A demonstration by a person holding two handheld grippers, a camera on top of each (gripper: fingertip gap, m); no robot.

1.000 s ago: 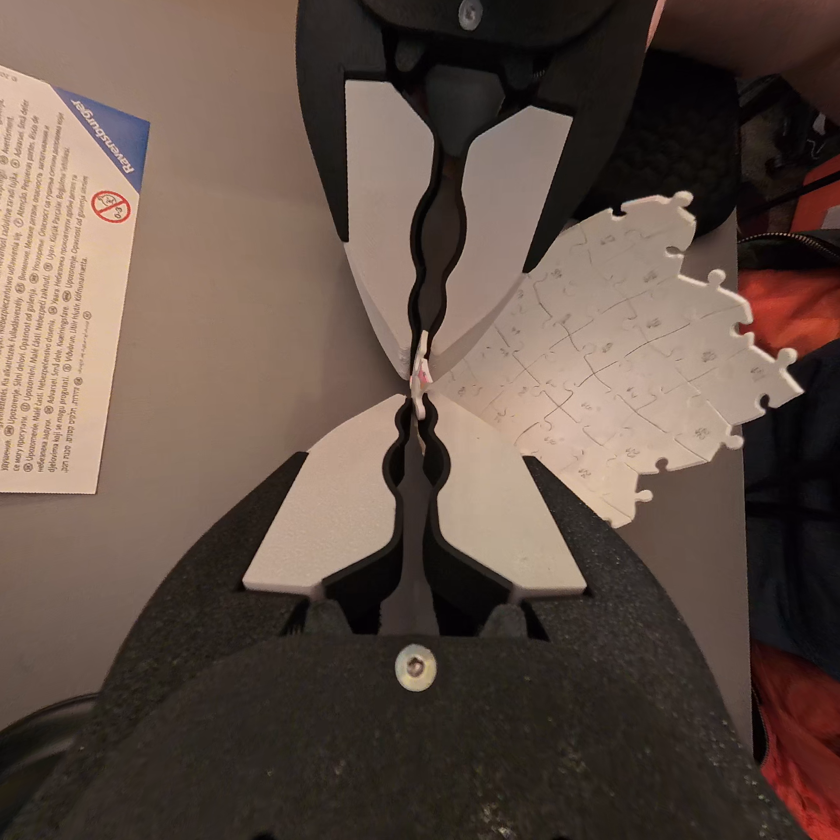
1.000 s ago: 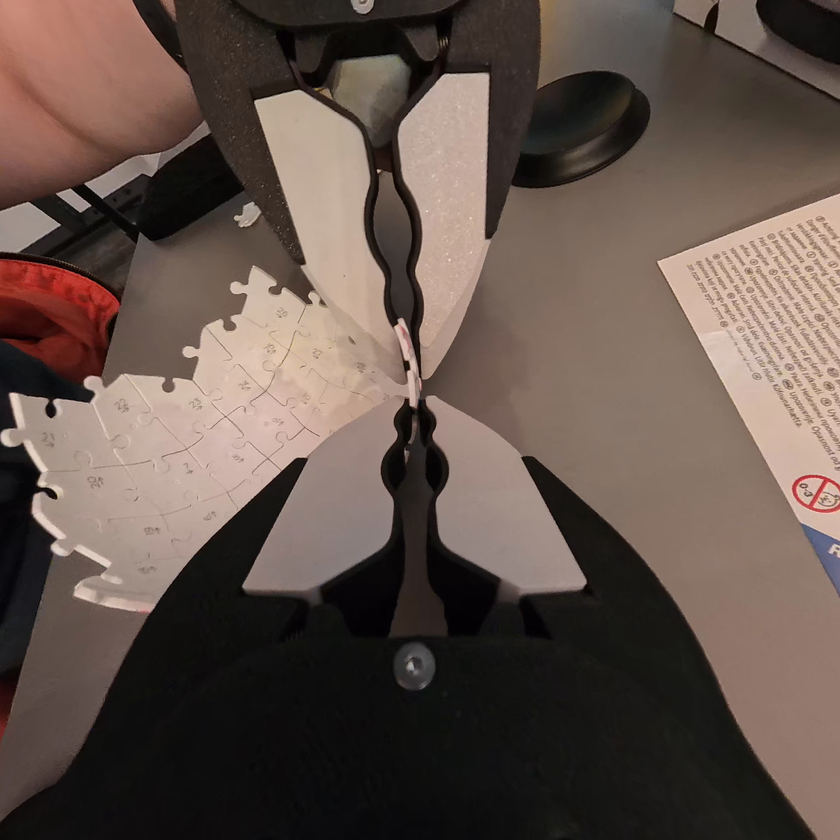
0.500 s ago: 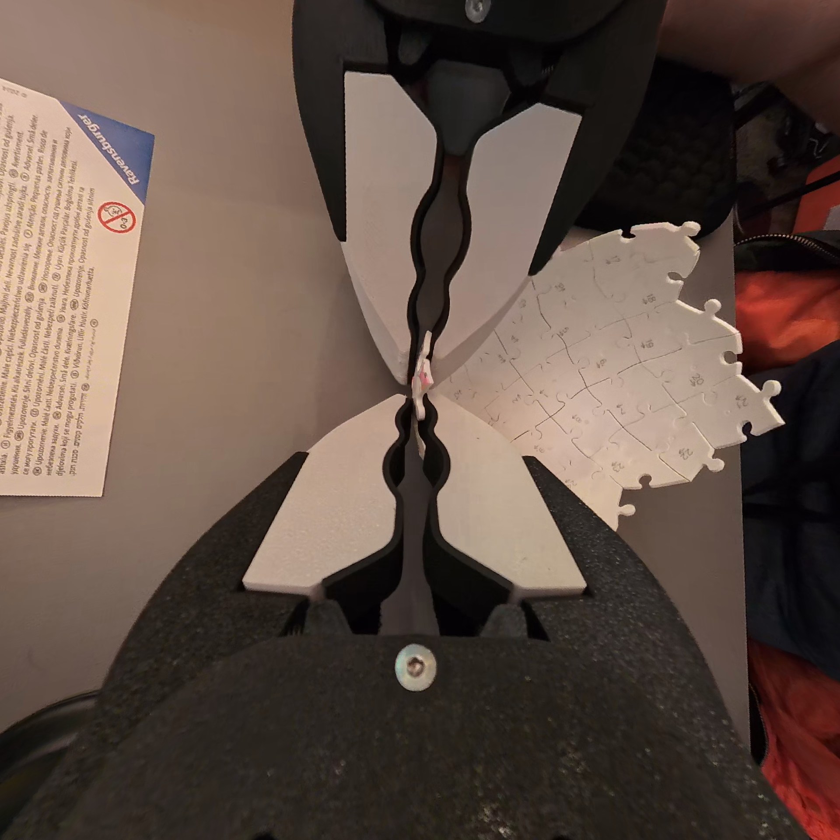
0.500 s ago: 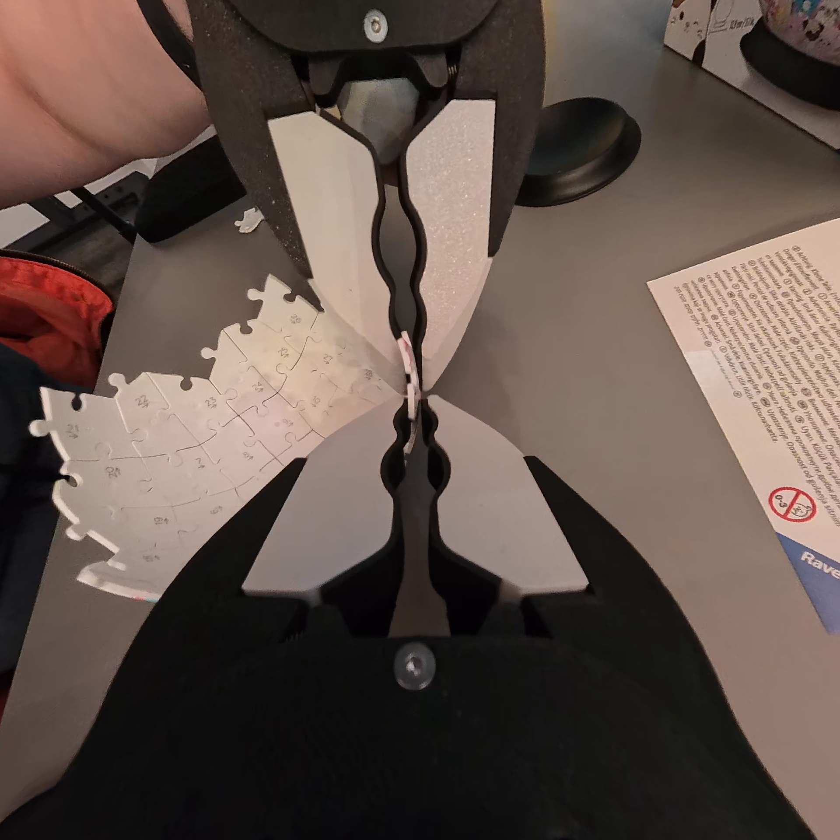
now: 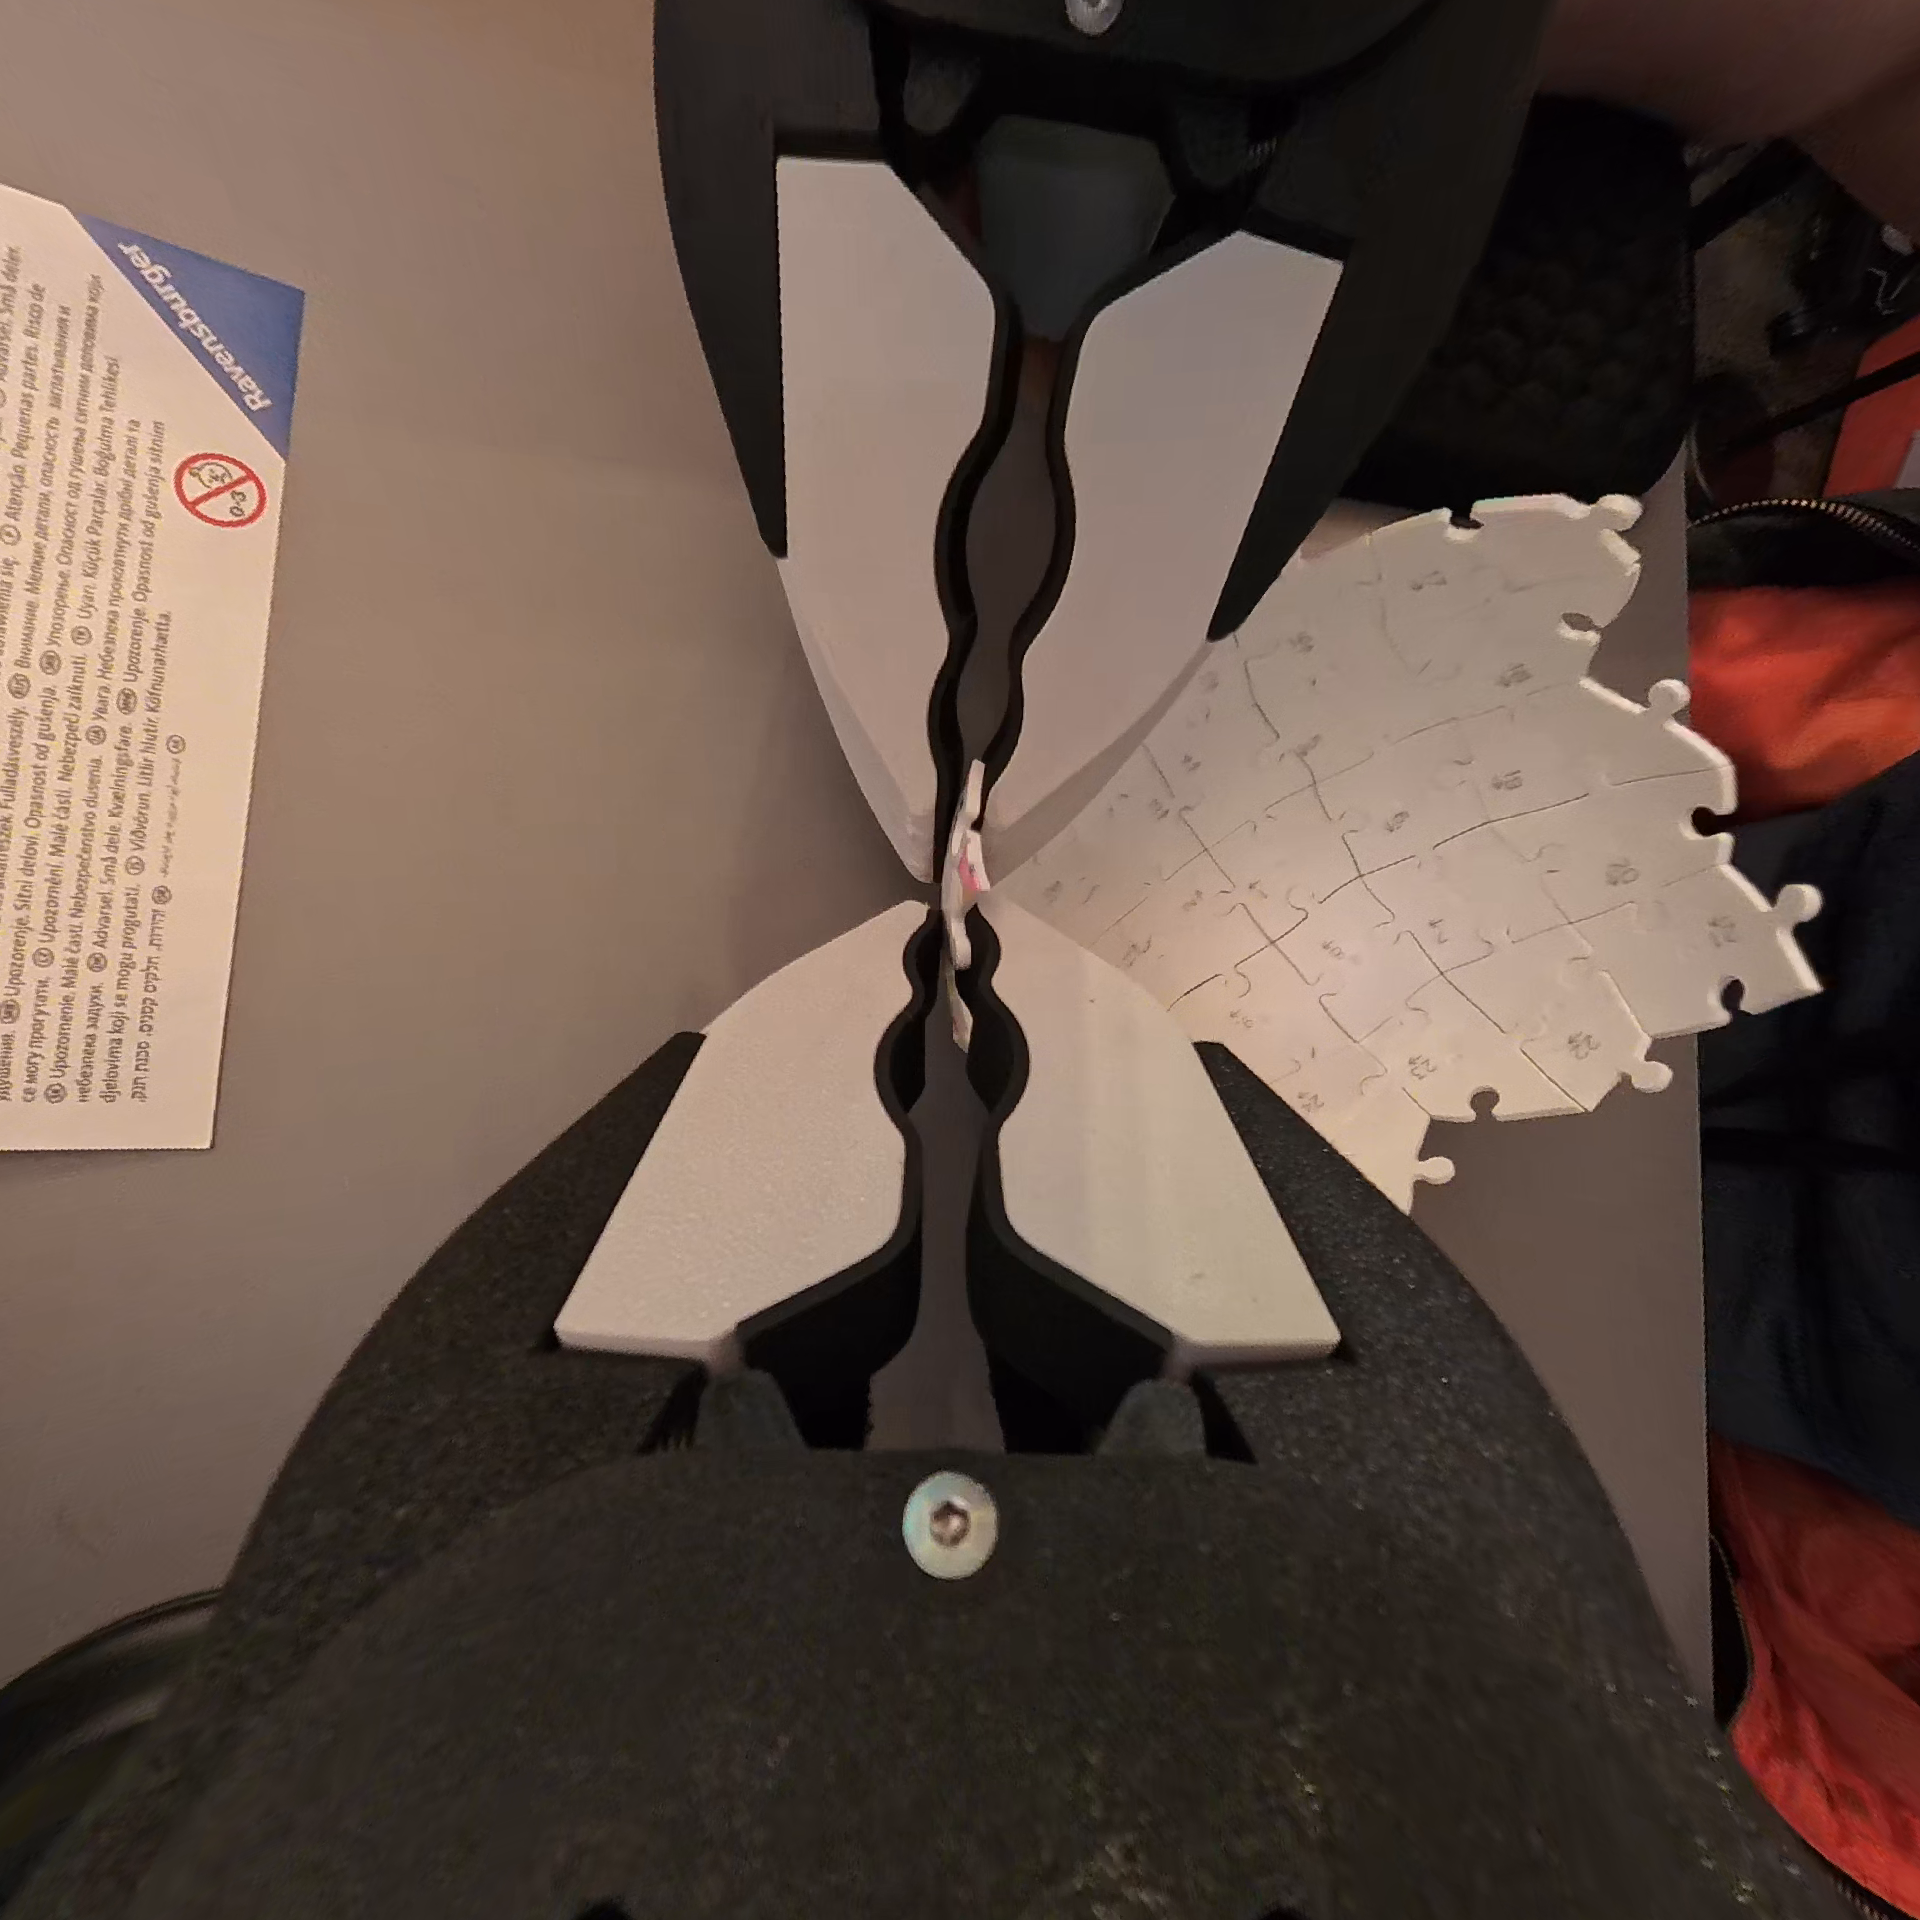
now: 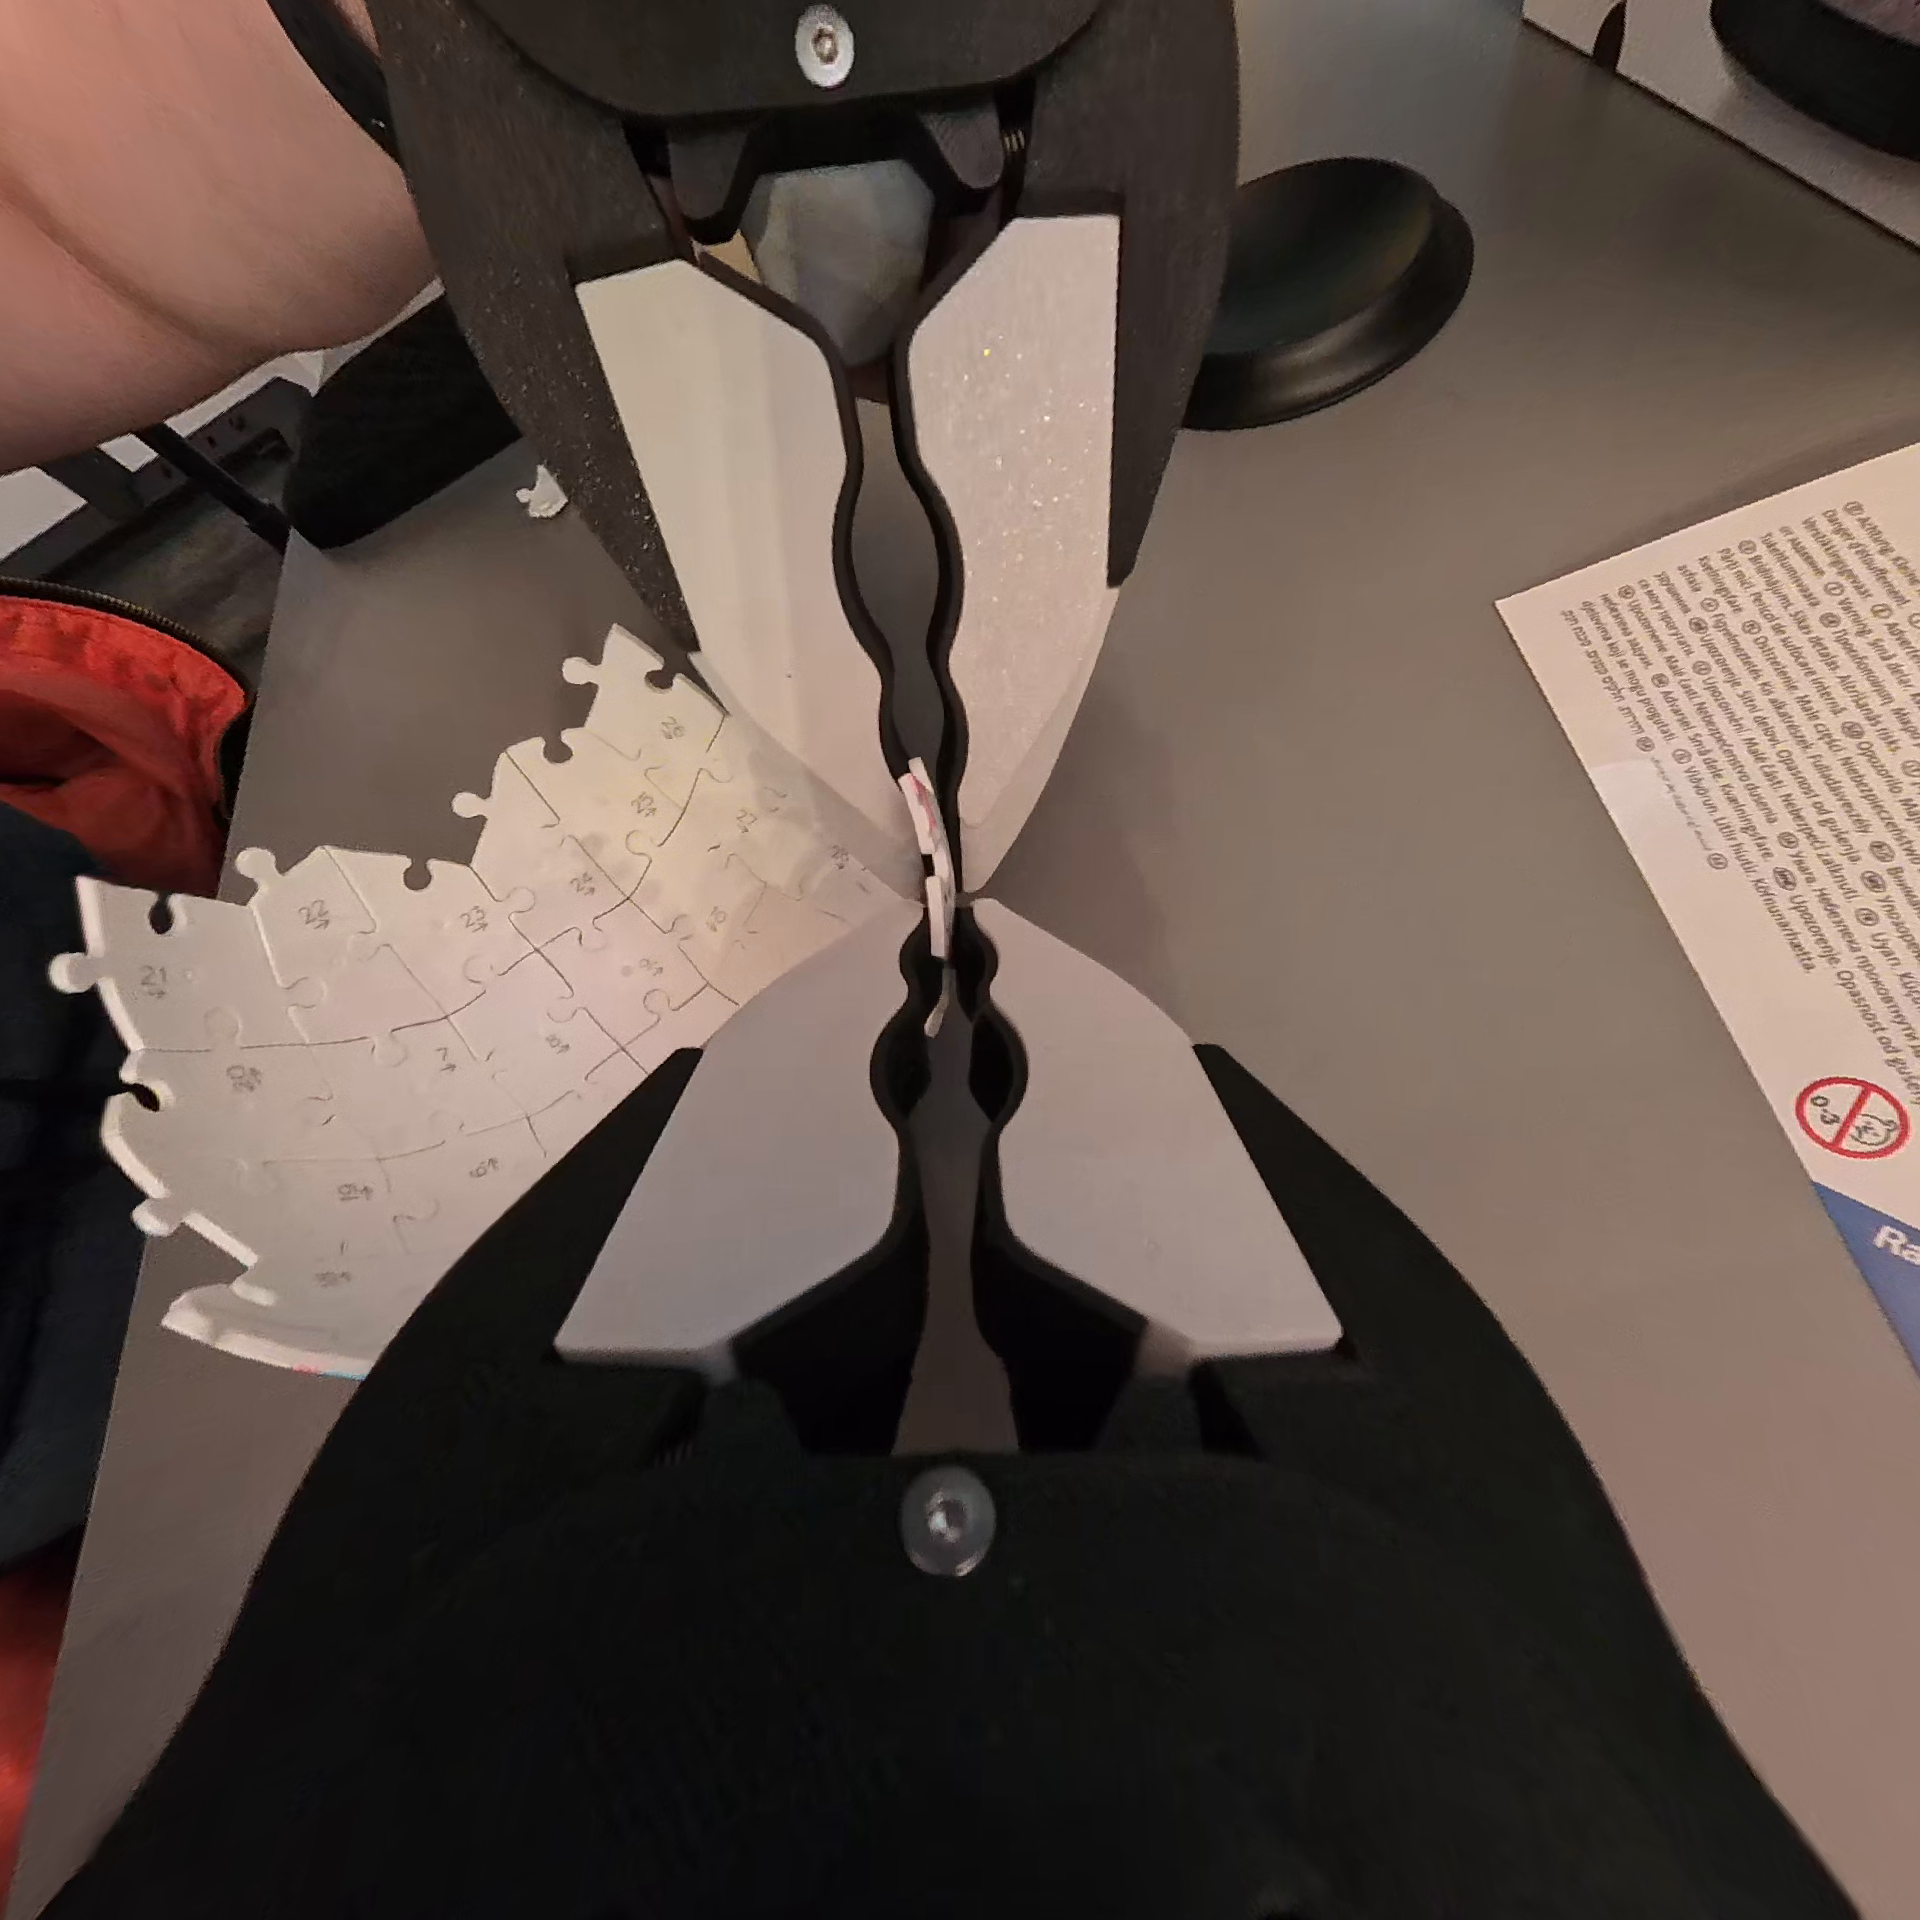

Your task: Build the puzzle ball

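A curved white section of the puzzle ball, number-marked inner side up, hangs over the grey table; in the right wrist view the section spreads to the left. My left gripper and right gripper meet tip to tip. Each is shut on a thin white puzzle piece seen edge-on at the section's narrow end. The right wrist view shows the same grip: right gripper below, left gripper above, pieces between. I cannot tell which piece is joined to the section.
A printed leaflet lies flat, also in the right wrist view. A black round stand sits behind. A small loose white piece lies near a black pouch. Orange and dark fabric lies past the table edge. A person's arm is at the upper left. My two grippers' fingertips are within a few centimetres of each other.
Both grippers stay shut tip to tip. The puzzle section has swung slightly back and forth. In the right view the other gripper, the stand and the leaflet have drifted a little lower.
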